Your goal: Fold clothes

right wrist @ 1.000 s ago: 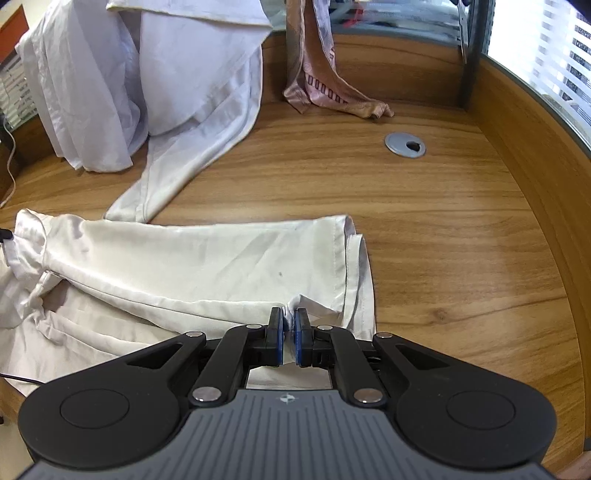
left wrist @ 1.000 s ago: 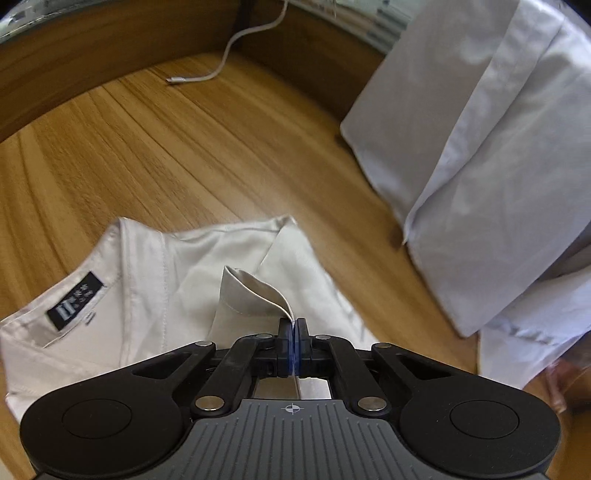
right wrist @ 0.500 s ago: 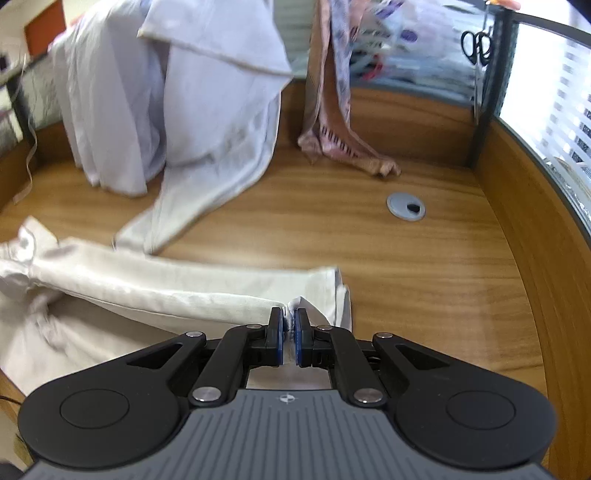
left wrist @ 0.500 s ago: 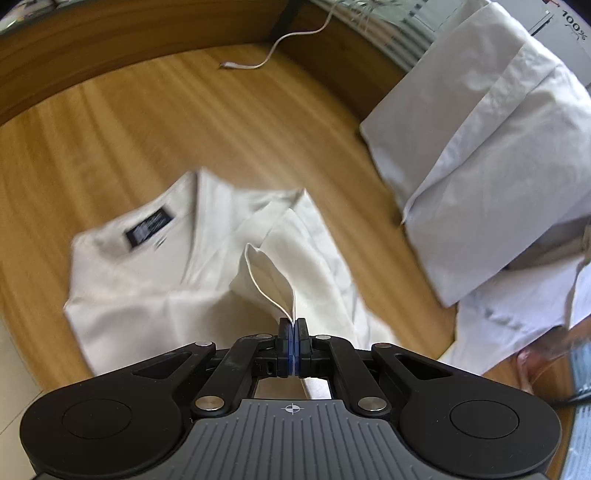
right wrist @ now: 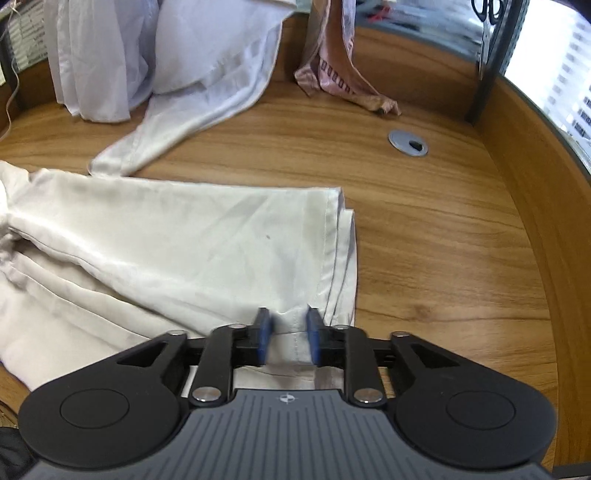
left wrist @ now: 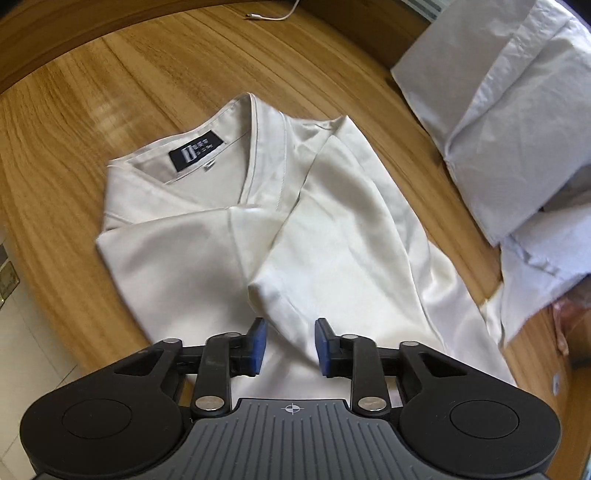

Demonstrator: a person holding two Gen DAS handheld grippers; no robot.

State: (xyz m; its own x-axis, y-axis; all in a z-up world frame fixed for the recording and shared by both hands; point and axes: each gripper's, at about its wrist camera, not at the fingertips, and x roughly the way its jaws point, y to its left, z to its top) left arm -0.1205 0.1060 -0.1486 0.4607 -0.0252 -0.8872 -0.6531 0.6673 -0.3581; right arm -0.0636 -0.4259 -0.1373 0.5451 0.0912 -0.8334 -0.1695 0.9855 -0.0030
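Note:
A cream shirt (left wrist: 332,229) with a black neck label (left wrist: 195,155) lies folded lengthwise on the wooden desk (left wrist: 110,92). My left gripper (left wrist: 290,347) hovers just over the shirt's folded-in side panel. Its jaws are opening, and the blue pads (left wrist: 258,343) stand apart without pressing the cloth below them. In the right wrist view the same cream shirt (right wrist: 184,240) ends in a doubled hem (right wrist: 336,236). My right gripper (right wrist: 287,336) is at that hem's near corner with its jaws opening. A small ridge of fabric stands loose between its pads (right wrist: 264,332).
A heap of pale lavender shirts (left wrist: 517,129) lies right of the cream shirt, with one sleeve (right wrist: 177,125) trailing onto the desk. A white cable (left wrist: 273,16), a pink patterned cloth (right wrist: 343,74) and a grey cable grommet (right wrist: 408,142) lie farther off. A raised wooden wall (right wrist: 535,184) borders the desk.
Both grippers were shut on cream fabric and now have their pads apart. The left one carried its fold across the shirt, and that fold now lies flat. The hem corner has dropped.

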